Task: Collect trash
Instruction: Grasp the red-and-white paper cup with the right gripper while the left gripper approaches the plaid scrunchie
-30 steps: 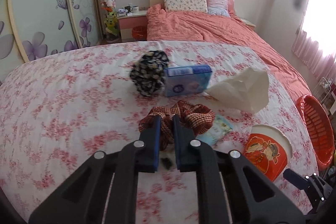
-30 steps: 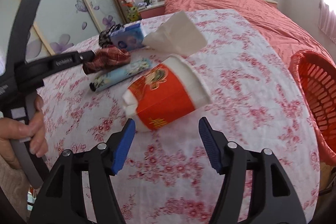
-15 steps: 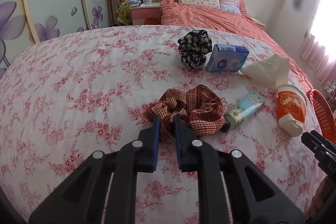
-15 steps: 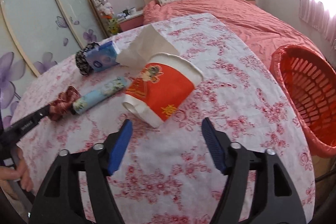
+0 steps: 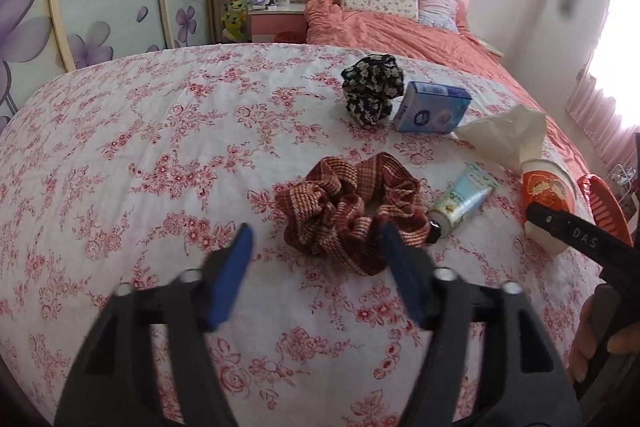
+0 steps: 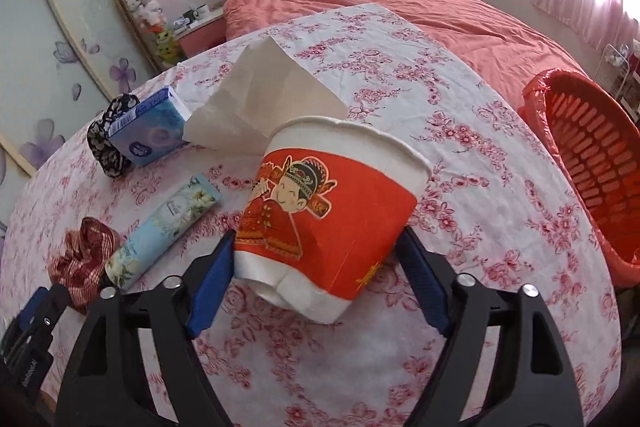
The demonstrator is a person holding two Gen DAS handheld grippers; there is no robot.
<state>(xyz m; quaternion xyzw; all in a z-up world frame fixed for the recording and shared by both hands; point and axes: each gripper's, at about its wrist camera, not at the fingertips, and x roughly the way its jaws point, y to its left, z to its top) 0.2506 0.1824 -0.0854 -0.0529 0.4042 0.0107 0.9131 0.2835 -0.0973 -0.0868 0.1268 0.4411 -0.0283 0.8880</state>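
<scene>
Right wrist view: right claw (image 6: pixel 314 277) wide around lying paper cup (image 6: pixel 328 215), not squeezing; left claw (image 5: pixel 316 267) opening beside red scrunchie (image 5: pixel 352 211).

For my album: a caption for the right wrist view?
Open right gripper straddling a tipped red paper cup beside an orange basket.

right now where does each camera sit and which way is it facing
Left wrist: rides the left gripper, looking down across the floral table at the red plaid scrunchie; its jaws are opening, and a hand shows at right.
Right wrist: rides the right gripper, facing the paper cup lying between its open fingers, with the orange basket at right.
Shared: scrunchie, cup, lotion tube, blue box, bed.
</scene>
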